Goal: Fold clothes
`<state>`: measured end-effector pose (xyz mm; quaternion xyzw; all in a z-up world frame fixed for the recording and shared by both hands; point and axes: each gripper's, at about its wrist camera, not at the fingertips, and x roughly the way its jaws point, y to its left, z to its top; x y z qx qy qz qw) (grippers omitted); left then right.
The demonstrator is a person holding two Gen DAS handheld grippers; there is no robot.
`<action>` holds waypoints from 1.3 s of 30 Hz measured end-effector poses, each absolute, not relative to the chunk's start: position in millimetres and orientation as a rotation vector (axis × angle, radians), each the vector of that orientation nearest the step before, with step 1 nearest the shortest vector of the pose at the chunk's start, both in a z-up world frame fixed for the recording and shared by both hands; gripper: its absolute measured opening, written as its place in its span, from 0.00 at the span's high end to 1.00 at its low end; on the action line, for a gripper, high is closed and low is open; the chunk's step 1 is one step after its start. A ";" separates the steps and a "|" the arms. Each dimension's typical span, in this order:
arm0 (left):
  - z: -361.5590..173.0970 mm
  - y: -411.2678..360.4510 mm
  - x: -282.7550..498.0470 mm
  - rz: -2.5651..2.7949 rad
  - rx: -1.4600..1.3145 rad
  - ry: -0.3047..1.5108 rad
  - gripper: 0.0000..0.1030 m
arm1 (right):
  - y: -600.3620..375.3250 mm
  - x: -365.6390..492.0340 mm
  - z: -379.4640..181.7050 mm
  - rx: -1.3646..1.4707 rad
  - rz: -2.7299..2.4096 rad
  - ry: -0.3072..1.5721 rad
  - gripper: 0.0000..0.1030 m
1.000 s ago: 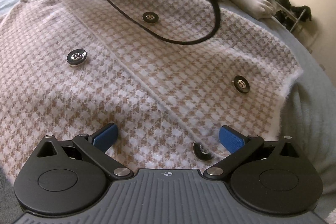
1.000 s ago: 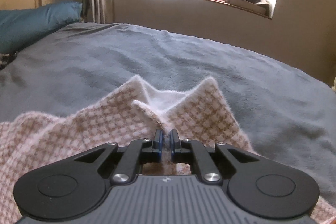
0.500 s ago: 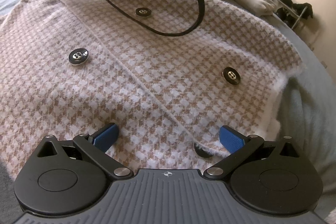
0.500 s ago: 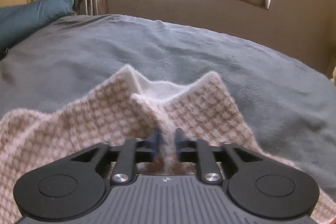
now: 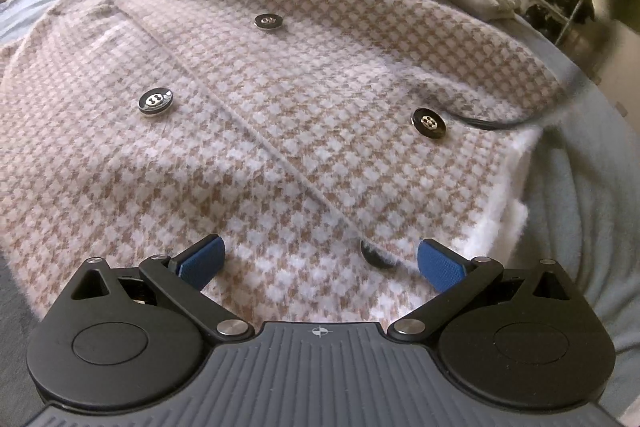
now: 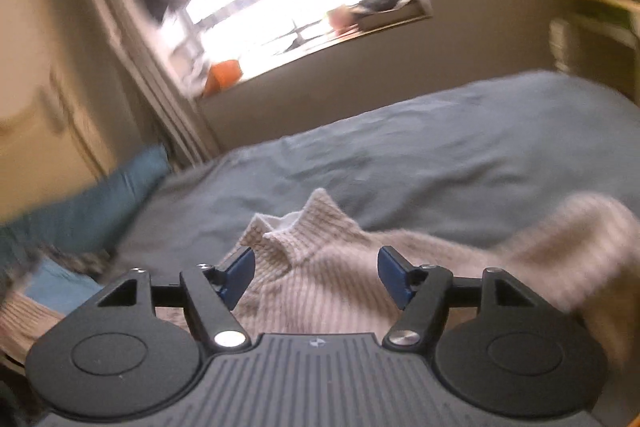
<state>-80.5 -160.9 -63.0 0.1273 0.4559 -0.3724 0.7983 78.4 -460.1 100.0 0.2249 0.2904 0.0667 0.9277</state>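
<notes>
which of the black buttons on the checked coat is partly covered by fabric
The lowest button, just ahead of the left claw: the coat's front edge hides part of it. The other three buttons lie fully exposed higher up.

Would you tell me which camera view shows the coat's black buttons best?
The left wrist view: the buttons sit sharp on the flat houndstooth coat. The right wrist view is blurred and shows only the coat's collar, no buttons.

Coat (image 5: 280,115) beige-white houndstooth; buttons (image 5: 155,100) black; bedspread (image 6: 440,155) grey-blue.
</notes>
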 end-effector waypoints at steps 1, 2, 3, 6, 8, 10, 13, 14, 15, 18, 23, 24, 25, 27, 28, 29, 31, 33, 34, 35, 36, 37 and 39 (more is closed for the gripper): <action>-61.3 -160.7 -82.7 -0.800 0.278 0.974 0.00 | -472.2 53.2 103.4 0.505 0.113 0.597 0.31; -59.7 -161.0 -84.8 -0.803 0.283 0.969 0.00 | -483.0 29.9 102.9 0.554 0.096 0.609 0.31; -58.2 -161.3 -86.8 -0.806 0.289 0.964 0.00 | -493.5 7.1 101.5 0.603 0.081 0.623 0.31; -53.8 -164.6 -93.7 -0.826 0.314 0.939 0.01 | -506.7 -50.8 79.8 0.721 0.074 0.722 0.31; -52.3 -167.7 -98.6 -0.842 0.337 0.915 0.02 | -505.9 -83.3 59.5 0.772 0.093 0.818 0.32; -51.5 -171.8 -104.2 -0.854 0.361 0.897 0.04 | -494.9 -101.9 36.7 0.787 0.100 0.892 0.32; -50.0 -177.0 -112.4 -0.871 0.388 0.880 0.07 | -476.8 -127.8 2.1 0.803 0.108 1.001 0.36; -49.1 -178.6 -115.8 -0.880 0.399 0.869 0.08 | -474.1 -132.9 -8.4 0.828 0.099 1.014 0.36; -47.6 -179.4 -120.4 -0.891 0.416 0.850 0.11 | -472.1 -137.1 -18.7 0.857 0.088 1.021 0.38; -44.4 -182.2 -135.7 -0.918 0.489 0.776 0.25 | -466.0 -149.8 -49.5 0.946 0.054 1.044 0.44; -47.5 -186.6 -151.7 -0.935 0.595 0.713 0.42 | -456.8 -155.7 -72.9 1.013 0.022 1.039 0.47; -47.8 -187.0 -153.2 -0.942 0.603 0.710 0.42 | -455.0 -155.9 -77.2 1.024 0.015 1.041 0.48; -48.1 -187.4 -154.8 -0.948 0.611 0.707 0.43 | -453.9 -155.8 -79.2 1.035 0.012 1.037 0.48; -48.5 -187.6 -156.8 -0.955 0.617 0.702 0.43 | -452.1 -155.5 -82.4 1.055 0.007 1.027 0.48; -48.8 -187.6 -157.4 -0.957 0.618 0.702 0.43 | -451.2 -155.4 -84.0 1.065 0.005 1.021 0.48; -49.3 -187.4 -156.6 -0.959 0.613 0.714 0.43 | -451.7 -156.3 -85.7 1.086 -0.005 1.015 0.48; -50.8 -186.5 -152.9 -0.960 0.590 0.752 0.43 | -452.5 -158.4 -85.4 1.114 -0.019 1.002 0.48; -52.8 -184.3 -145.3 -0.953 0.545 0.807 0.43 | -452.2 -160.3 -79.8 1.111 -0.018 0.992 0.48; -54.1 -182.5 -139.8 -0.945 0.514 0.839 0.43 | -451.9 -161.9 -75.7 1.107 -0.013 0.985 0.48; -55.3 -180.7 -134.4 -0.937 0.484 0.871 0.43 | -452.0 -164.1 -71.3 1.111 -0.007 0.977 0.48; -56.5 -179.0 -128.9 -0.929 0.453 0.903 0.43 | -452.4 -165.8 -67.7 1.122 0.002 0.970 0.48; -57.6 -177.2 -123.2 -0.921 0.419 0.933 0.43 | -452.3 -167.1 -64.8 1.139 0.017 0.959 0.48; -59.4 -173.1 -113.8 -0.909 0.344 0.986 0.43 | -451.7 -166.7 -62.4 1.163 0.035 0.945 0.48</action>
